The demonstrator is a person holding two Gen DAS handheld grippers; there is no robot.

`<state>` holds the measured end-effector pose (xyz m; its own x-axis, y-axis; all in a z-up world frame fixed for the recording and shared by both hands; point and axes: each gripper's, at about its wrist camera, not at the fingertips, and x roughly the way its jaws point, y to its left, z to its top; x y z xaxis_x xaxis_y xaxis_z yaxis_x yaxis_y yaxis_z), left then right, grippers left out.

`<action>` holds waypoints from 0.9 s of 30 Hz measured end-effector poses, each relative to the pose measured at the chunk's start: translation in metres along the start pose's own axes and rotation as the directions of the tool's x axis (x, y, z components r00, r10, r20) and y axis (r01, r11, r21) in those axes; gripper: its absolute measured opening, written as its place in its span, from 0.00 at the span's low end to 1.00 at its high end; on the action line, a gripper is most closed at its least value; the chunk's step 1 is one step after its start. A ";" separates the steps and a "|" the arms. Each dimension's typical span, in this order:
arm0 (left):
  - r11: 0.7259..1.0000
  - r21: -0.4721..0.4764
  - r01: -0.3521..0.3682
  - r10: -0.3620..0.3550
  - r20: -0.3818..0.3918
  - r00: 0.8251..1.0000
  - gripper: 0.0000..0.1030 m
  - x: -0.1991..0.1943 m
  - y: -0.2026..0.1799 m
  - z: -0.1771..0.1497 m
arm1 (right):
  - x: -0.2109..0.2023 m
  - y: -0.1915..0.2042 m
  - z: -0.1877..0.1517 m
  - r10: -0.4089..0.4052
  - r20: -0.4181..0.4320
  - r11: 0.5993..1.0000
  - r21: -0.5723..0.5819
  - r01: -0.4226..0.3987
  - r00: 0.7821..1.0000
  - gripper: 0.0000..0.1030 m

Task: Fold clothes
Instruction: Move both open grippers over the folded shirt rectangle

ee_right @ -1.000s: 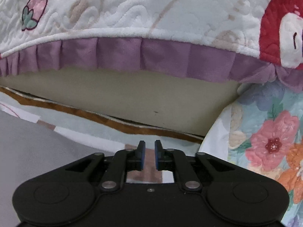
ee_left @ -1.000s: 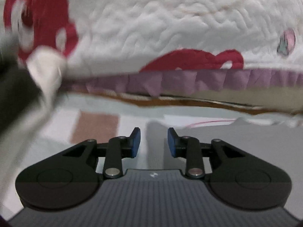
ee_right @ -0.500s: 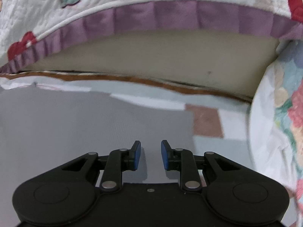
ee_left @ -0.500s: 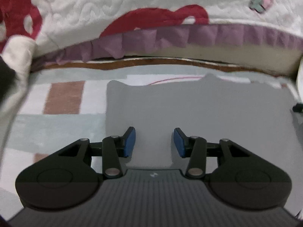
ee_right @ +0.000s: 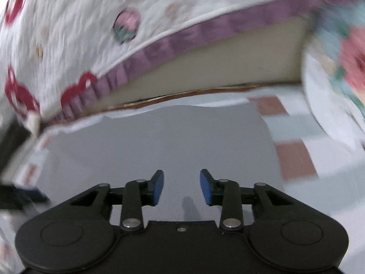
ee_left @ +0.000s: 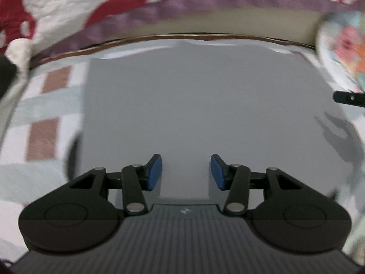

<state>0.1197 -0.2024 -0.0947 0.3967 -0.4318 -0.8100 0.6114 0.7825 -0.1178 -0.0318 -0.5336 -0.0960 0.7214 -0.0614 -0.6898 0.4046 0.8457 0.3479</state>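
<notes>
Both grippers have pulled back and up from the far end of the bedding over the last second: the quilt's frill filled each wrist view then, and now the grey cloth (ee_left: 194, 105) lies spread below them. The right gripper (ee_right: 181, 188) was nearly pinched closed a second ago and has since spread its jaws; the left gripper (ee_left: 186, 171) has widened too. Both now stand released, with nothing between the blue pads (ee_left: 155, 173) — only bare cloth shows through each gap.

I read that as a letting-go: the cloth lies flat on the checked sheet (ee_left: 41, 137), a smooth panel with straight left and right edges and no loose bunching, as a fold laid down would leave it. Whether more folds are wanted, these views do not settle.

As for its lie, the cloth sits between the white quilt (ee_right: 68, 45) at the far end and the grippers at the near end, with a floral pillow (ee_left: 346, 52) off its right corner. Its far edge is wavy and rests just short of the brown seam under the purple frill (ee_left: 205, 2). Its long axis seems to run from near to far, away from the grippers, though the near edge is hidden behind them and fisheye bend makes that a cautious call — both views are also motion-blurred
</notes>
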 end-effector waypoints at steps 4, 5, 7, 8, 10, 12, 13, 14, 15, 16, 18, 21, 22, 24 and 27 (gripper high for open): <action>0.999 0.033 0.010 -0.011 0.038 0.999 0.46 -0.006 -0.047 -0.014 | -0.037 -0.030 -0.032 0.007 -0.027 0.971 0.240 0.000 1.000 0.54; 0.997 0.068 0.029 -0.031 0.034 0.999 0.46 -0.005 -0.058 -0.016 | -0.043 -0.044 -0.045 -0.001 -0.044 0.945 0.326 0.015 0.999 0.54; 0.988 0.137 0.066 -0.070 0.026 0.997 0.47 -0.002 -0.082 -0.022 | -0.050 -0.067 -0.066 -0.010 -0.084 0.882 0.469 0.049 0.996 0.54; 0.982 0.168 0.082 -0.087 0.023 0.996 0.47 -0.001 -0.091 -0.025 | -0.052 -0.077 -0.076 -0.008 -0.103 0.841 0.537 0.062 0.995 0.54; 0.969 0.225 0.106 -0.114 0.021 0.993 0.47 0.002 -0.103 -0.033 | -0.055 -0.087 -0.090 0.006 -0.106 0.793 0.607 0.060 0.994 0.54; 0.961 0.248 0.127 -0.130 -0.004 0.992 0.48 0.007 -0.107 -0.038 | -0.059 -0.089 -0.100 0.006 -0.106 0.780 0.622 0.062 0.994 0.54; 0.960 0.243 0.141 -0.139 -0.025 0.990 0.48 0.011 -0.105 -0.040 | -0.056 -0.089 -0.102 0.005 -0.102 0.781 0.622 0.060 0.995 0.54; 0.961 0.226 0.159 -0.152 -0.049 0.987 0.48 0.015 -0.102 -0.040 | -0.054 -0.090 -0.104 0.005 -0.096 0.781 0.622 0.057 0.995 0.54; 0.963 0.205 0.174 -0.164 -0.065 0.984 0.48 0.018 -0.097 -0.039 | -0.051 -0.092 -0.105 0.002 -0.084 0.776 0.629 0.052 0.996 0.54; 0.966 0.180 0.186 -0.176 -0.072 0.982 0.48 0.019 -0.092 -0.038 | -0.048 -0.095 -0.106 -0.001 -0.071 0.771 0.635 0.047 0.997 0.54; 0.969 0.130 0.210 -0.200 -0.086 0.976 0.48 0.020 -0.081 -0.035 | -0.042 -0.099 -0.107 -0.007 -0.047 0.764 0.644 0.036 0.999 0.54; 0.969 0.127 0.211 -0.201 -0.088 0.976 0.49 0.022 -0.077 -0.034 | -0.039 -0.097 -0.103 -0.006 -0.014 0.799 0.602 0.013 1.000 0.54; 0.968 0.140 0.208 -0.197 -0.088 0.976 0.49 0.023 -0.078 -0.034 | -0.037 -0.098 -0.103 -0.005 -0.001 0.803 0.597 0.005 1.000 0.54; 0.965 0.171 0.197 -0.184 -0.089 0.979 0.54 0.022 -0.082 -0.036 | -0.035 -0.100 -0.104 0.001 0.034 0.798 0.602 -0.021 0.999 0.57; 0.959 0.222 0.174 -0.158 -0.087 0.984 0.56 0.021 -0.091 -0.041 | -0.033 -0.100 -0.104 0.019 0.071 0.801 0.595 -0.058 0.997 0.59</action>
<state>0.0447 -0.2644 -0.1246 0.2339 -0.5096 -0.8280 0.8078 0.5757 -0.1262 -0.1549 -0.5609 -0.1740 0.7670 -0.0831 -0.6362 0.6173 0.3658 0.6965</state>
